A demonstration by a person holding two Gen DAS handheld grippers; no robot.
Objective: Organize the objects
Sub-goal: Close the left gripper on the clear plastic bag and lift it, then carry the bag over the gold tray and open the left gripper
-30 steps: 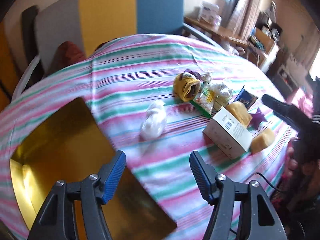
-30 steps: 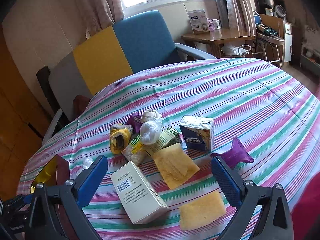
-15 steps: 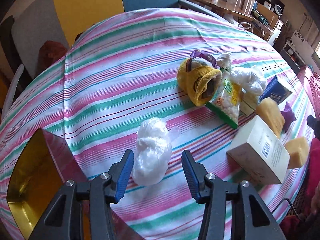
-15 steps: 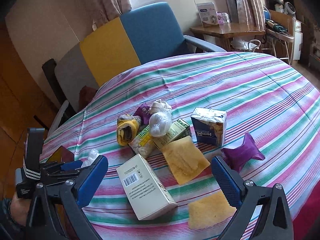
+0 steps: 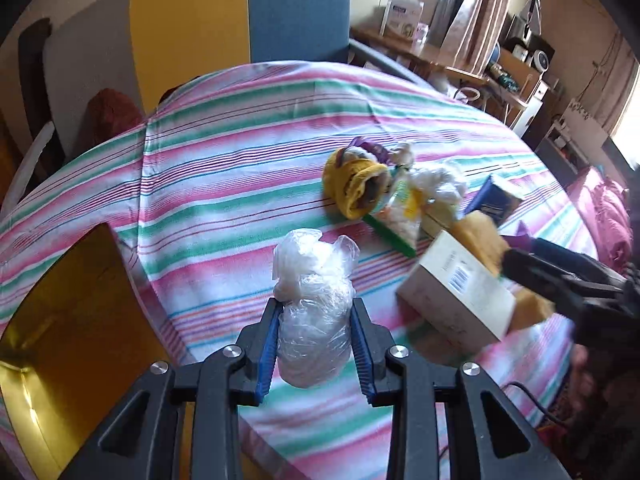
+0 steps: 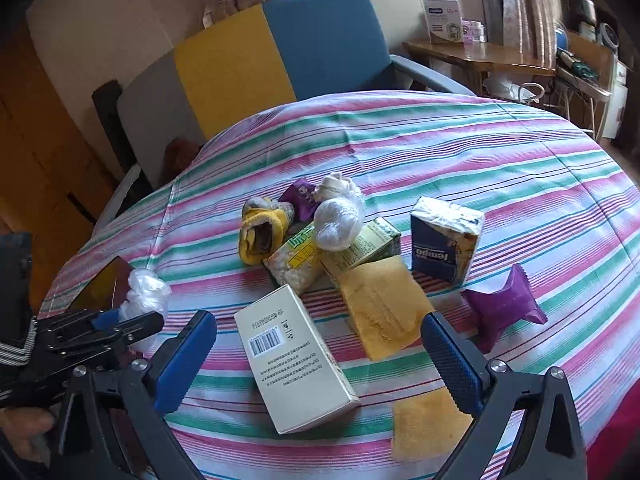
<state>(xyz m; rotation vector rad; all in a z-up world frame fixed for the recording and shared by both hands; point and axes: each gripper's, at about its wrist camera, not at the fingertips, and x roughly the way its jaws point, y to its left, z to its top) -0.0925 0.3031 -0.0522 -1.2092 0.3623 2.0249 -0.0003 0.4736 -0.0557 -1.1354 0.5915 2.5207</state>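
Clear crinkled plastic fills the left gripper (image 5: 316,350), whose two blue-padded fingers press against either side of a knotted plastic bag (image 5: 314,300) of white material, held near the camera above a striped tablecloth (image 5: 240,184) in pink, green and white. To the bag's left, a gold tray (image 5: 60,320) sits at the near-left edge of the table, one corner pointing toward the cloth's centre.

From the right wrist view, the right gripper (image 6: 320,360) stands wide open and holds nothing, its blue pads flanking a white box (image 6: 294,364) with a barcode that lies flat on the cloth. Just right of the box rests a yellow sponge (image 6: 382,306), with a second yellow sponge (image 6: 430,426) nearer the table's edge. A purple wrapper (image 6: 502,308) lies to the right, apart from the rest.

Farther back, a loose pile gathers at the table's middle: a yellow sock (image 6: 260,232), a snack packet (image 6: 296,260), a green carton (image 6: 366,246), a second plastic bundle (image 6: 338,222) and a dark blue tissue pack (image 6: 444,238) standing upright at the pile's right.

Behind the table stands a chair (image 6: 280,64) with grey, yellow and blue panels.
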